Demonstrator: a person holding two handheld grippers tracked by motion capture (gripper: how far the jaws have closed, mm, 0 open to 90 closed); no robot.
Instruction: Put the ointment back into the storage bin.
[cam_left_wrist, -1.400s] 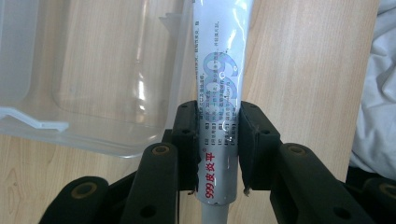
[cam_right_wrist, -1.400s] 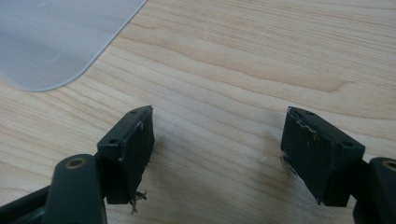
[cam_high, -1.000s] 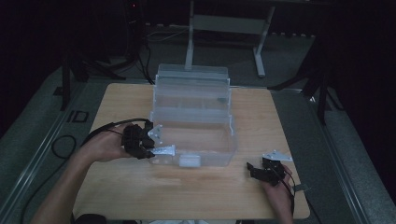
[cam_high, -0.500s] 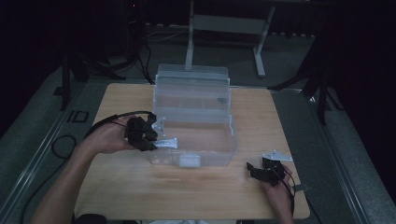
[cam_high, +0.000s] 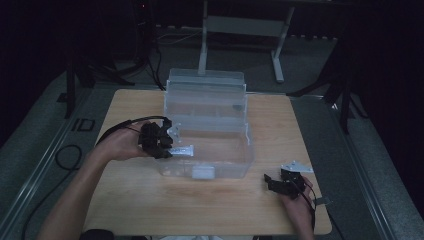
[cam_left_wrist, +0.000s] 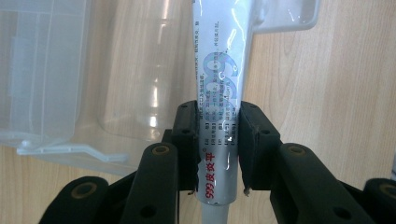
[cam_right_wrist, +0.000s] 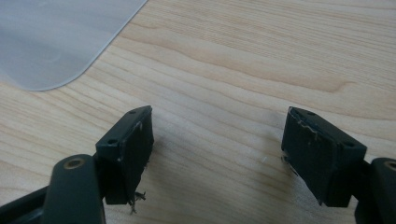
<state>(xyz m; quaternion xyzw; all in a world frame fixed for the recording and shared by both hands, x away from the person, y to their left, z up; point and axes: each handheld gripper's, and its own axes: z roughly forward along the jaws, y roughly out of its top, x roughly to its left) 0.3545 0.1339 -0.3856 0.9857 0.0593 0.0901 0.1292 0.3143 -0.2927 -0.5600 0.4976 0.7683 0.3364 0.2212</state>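
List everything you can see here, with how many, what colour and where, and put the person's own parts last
Storage box: one, clear plastic, lid open, middle of the table.
Ointment tube: one, white with blue and red print, clamped in the left gripper at the box's left wall.
Table: one, light wood, under everything.
Metal stand: one, grey, on the floor beyond the table.
Left gripper: one, black, shut on the tube.
Right gripper: one, black, open, low over the table's right front.
Hands: two, left hand and right hand, one on each gripper.

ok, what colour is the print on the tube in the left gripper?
Silver-white squeeze tube, blue logo, red lettering; clearest in left gripper view.
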